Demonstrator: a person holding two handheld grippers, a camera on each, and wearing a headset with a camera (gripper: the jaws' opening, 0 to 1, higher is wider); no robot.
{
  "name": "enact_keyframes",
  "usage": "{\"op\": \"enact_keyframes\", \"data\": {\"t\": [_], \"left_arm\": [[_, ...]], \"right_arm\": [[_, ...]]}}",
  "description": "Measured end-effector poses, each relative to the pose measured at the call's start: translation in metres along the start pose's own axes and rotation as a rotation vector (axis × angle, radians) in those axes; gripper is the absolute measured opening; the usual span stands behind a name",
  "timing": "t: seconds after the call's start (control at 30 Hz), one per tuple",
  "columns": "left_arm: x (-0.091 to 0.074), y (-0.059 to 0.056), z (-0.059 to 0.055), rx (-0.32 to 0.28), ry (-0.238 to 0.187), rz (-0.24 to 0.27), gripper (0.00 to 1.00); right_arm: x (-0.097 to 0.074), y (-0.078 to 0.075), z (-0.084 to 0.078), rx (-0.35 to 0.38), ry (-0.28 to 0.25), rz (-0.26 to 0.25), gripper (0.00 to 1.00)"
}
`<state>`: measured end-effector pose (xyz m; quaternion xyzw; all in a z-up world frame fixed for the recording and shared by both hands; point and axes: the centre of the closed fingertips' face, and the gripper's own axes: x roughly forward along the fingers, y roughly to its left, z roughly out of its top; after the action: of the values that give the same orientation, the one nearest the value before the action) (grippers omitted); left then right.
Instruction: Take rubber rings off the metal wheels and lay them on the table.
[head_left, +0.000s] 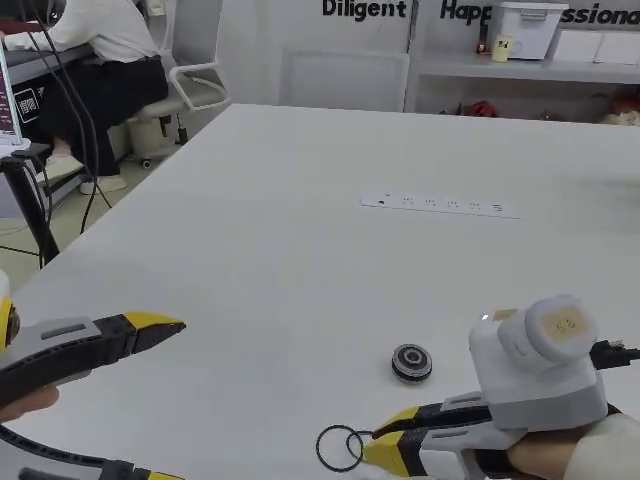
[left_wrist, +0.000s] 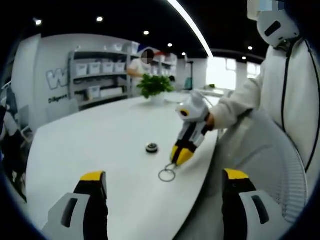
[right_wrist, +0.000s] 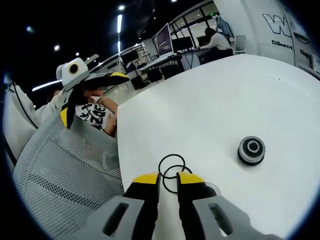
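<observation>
Rings (head_left: 340, 447): two thin black rubber loops, overlapping, flat on white worktop (head_left: 300, 250) near its front edge. Wheel (head_left: 412, 362) lies flat on worktop just beyond them & to the right in head view, apart from them, w/ dark band round its rim.

R gripper (head_left: 376, 446) is low over worktop, yellow tips right at the rings. In R gripper view its fingers (right_wrist: 145, 182) are nearly together, slim gap left. Near edge of rings runs into that gap; can't tell if fingers touch the rubber. Wheel is off to the right there, well clear of the tips.

L gripper (head_left: 165, 398) is at left edge of head view, well apart from rings & wheel. Its fingers (left_wrist: 93, 180) are spread wide, nothing btwn them. L gripper view looks across at rings, wheel & R gripper, w/ a white-sleeved arm holding R gripper and a mesh chair back (left_wrist: 260, 150) beside it.

Power strip (head_left: 440, 206) is set in worktop about mid-way back. Person (head_left: 100, 50) sits at a desk, far left of head view. Plant (left_wrist: 155, 85) stands at far end of worktop in L gripper view.
</observation>
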<state>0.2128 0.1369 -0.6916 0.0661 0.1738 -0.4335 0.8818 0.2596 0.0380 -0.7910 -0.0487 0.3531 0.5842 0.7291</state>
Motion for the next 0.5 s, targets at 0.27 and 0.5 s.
{"op": "enact_keyframes", "data": {"t": [0.27, 0.5], "left_arm": [[0.000, 0.000, 0.002, 0.004, -0.001, 0.003, 0.97], [-0.001, 0.003, 0.007, 0.011, -0.005, 0.005, 0.96]], "right_arm": [[-0.007, -0.006, 0.008, 0.002, -0.028, -0.018, 0.11], [-0.016, -0.014, 0.018, 0.001, -0.064, -0.043, 0.12]]}}
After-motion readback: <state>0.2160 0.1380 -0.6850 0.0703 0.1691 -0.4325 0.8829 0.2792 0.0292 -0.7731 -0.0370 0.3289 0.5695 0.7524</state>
